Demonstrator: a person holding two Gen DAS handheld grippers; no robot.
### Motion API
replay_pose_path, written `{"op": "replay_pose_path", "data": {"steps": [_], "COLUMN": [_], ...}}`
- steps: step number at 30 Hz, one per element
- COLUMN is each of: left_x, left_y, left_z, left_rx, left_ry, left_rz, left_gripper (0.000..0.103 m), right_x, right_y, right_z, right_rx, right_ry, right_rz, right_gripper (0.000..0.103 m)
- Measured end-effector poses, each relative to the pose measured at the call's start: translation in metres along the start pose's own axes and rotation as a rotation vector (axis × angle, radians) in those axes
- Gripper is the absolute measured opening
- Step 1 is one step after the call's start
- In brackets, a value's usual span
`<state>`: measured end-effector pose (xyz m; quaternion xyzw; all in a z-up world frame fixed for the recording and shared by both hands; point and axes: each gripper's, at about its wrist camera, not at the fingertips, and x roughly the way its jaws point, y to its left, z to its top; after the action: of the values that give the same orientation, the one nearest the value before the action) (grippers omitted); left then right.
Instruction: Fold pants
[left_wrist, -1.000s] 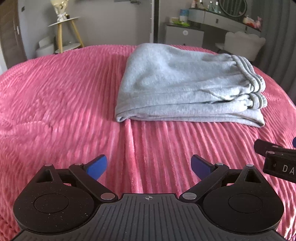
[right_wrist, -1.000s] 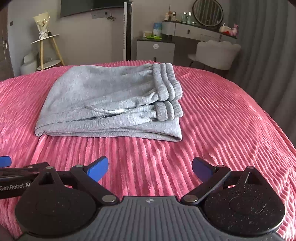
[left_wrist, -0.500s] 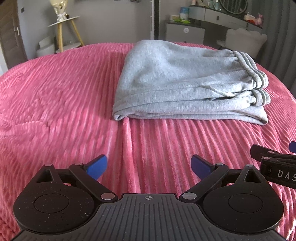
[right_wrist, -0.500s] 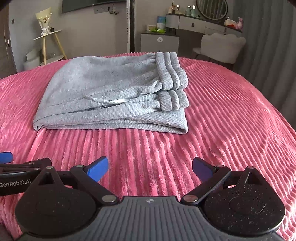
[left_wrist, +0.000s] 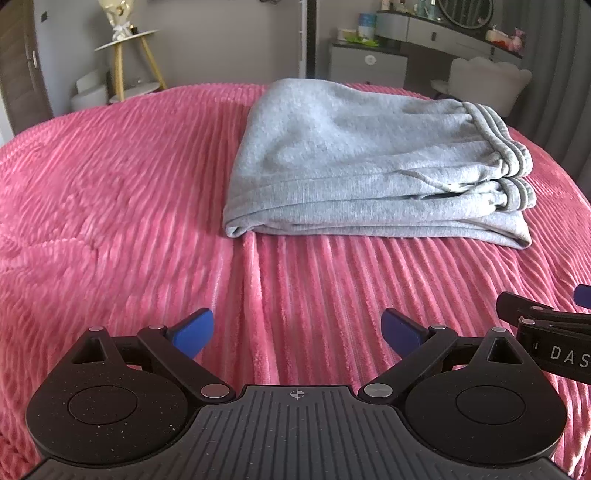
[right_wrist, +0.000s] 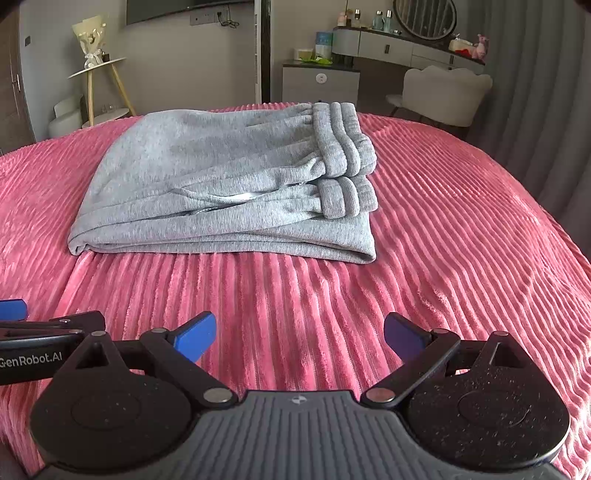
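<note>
So the grey pants (left_wrist: 373, 166) are sitting on the pink bed (left_wrist: 110, 206) as a tidy stacked bundle, well ahead of both tools and touching neither. From the left tool (left_wrist: 297, 332) the bundle lies ahead and a bit to the right; from the right tool (right_wrist: 299, 334) it's ahead and a bit to the left. The waistband (right_wrist: 341, 138) and the ribbed cuffs (right_wrist: 343, 199) are piled together at the bundle's right-hand end, and the rounded fold is at the other end.

Both tools hang low over the ribbed blanket with their blue fingers (left_wrist: 194, 330) spread wide apart and nothing between them. They're side by side, each one poking into the edge of the other's view.

My read: the folding looks pretty much done. I can count at least 3 layers along the near edge and the whole thing looks squared up, so this seems like the wrap-up stage rather than mid-fold. If anything's left, it'd be 1 more fold across, which would mean both tools reaching forward to pinch the near corners together. Thick fleecy fabric like that would likely need a deep bite, or the stack could slide apart. Otherwise just back off and leave it.
</note>
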<state>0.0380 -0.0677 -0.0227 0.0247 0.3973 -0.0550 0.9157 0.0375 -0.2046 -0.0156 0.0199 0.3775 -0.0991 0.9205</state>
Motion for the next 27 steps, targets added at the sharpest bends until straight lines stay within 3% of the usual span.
{"op": "replay_pose_path", "data": {"steps": [27], "left_x": [0.0005], "left_y": [-0.001], "left_z": [-0.0011], "left_rx": [0.012], "left_ry": [0.0], "left_rz": [0.003], "left_gripper": [0.1], "right_x": [-0.0001], "right_y": [0.0014], "right_z": [-0.0012], "right_rx": [-0.004], "right_ry": [0.009], "right_rz": [0.016], "right_gripper": [0.097]}}
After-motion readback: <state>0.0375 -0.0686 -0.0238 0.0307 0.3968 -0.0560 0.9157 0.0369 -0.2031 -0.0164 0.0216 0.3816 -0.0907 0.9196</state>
